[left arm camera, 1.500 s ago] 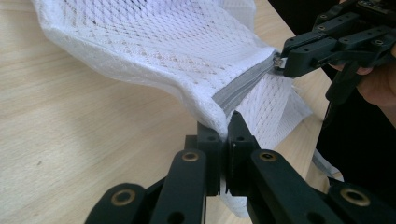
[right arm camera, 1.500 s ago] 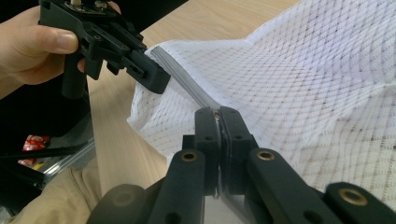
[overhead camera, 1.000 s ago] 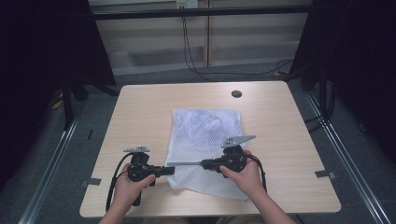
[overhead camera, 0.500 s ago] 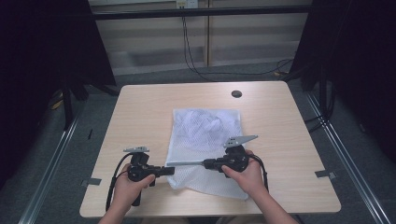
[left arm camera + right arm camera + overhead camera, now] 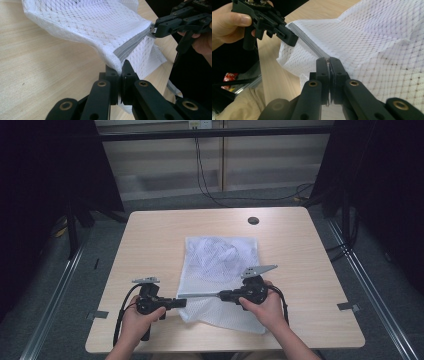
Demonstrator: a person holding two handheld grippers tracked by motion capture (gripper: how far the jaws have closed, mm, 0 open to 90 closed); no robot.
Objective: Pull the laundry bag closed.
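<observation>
Mesh laundry bag (image 5: 220,270), white, lies flat on the tabletop (image 5: 150,235), roughly centre, its near end lifted off the wood between the two claws. Grey zipper (image 5: 197,295) runs taut along that raised near edge, from one claw to the other.

Left claw (image 5: 181,302): jaws pressed together, pinching the bag's corner at the zipper's end. In the left gripper view (image 5: 121,65) mesh and grey tape go straight in between the tips.

Right claw (image 5: 222,295): jaws pressed together on the zipper further along. In the right gripper view (image 5: 328,61) a small metal piece sits between the tips, probably the slider; too small to be sure.

Claws face each other, just a short stretch of zipper between them. Both hands grip from the tabletop's near edge.

Hard to read: whether the zipper is open or closed along that stretch. Contents of the bag show as a paler lump (image 5: 225,255) through the mesh, can't identify it. Bag's near-right corner is covered by the right hand (image 5: 265,307). Small dark round thing (image 5: 253,220) near the tabletop's far edge, well apart from the bag.
</observation>
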